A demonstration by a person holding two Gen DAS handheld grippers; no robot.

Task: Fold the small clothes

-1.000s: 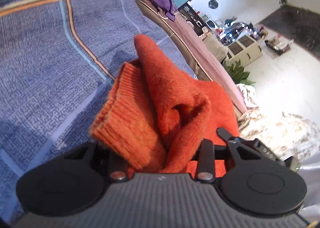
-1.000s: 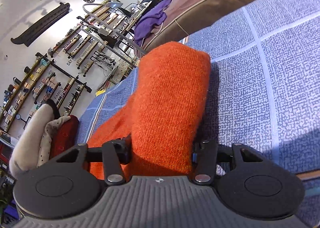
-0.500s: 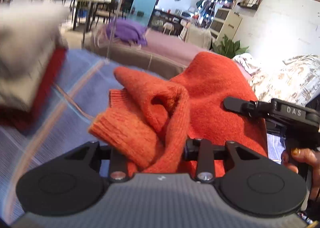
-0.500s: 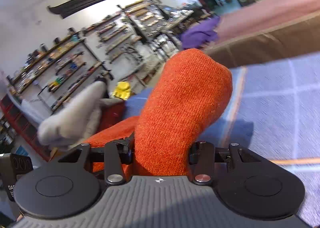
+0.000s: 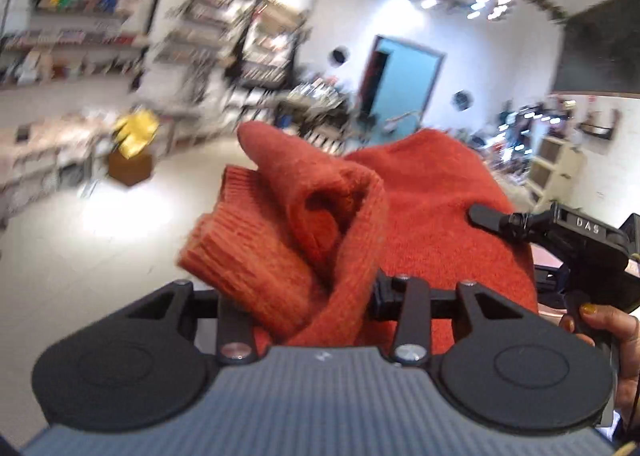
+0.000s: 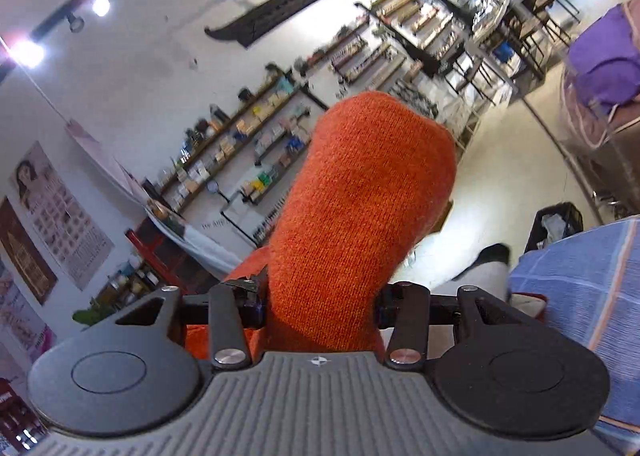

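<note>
While both clamp it, orange knit garment (image 5: pixel 432 191), left tool (image 5: pixel 316 296), right tool (image 6: pixel 320 304)

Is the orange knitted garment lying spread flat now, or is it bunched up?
Bunched up. The orange knitted garment hangs in folds, its ribbed cuff doubled over, pinched in the left claw and the right claw.

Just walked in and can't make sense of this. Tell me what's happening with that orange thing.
A person holds a gripper in each hand, and both are clamped on one orange knit garment. The left gripper pinches bunched fabric near a ribbed cuff; the right gripper grips a smooth fold. The garment is held up in the air, with the blue bedcover off to the right.
</note>
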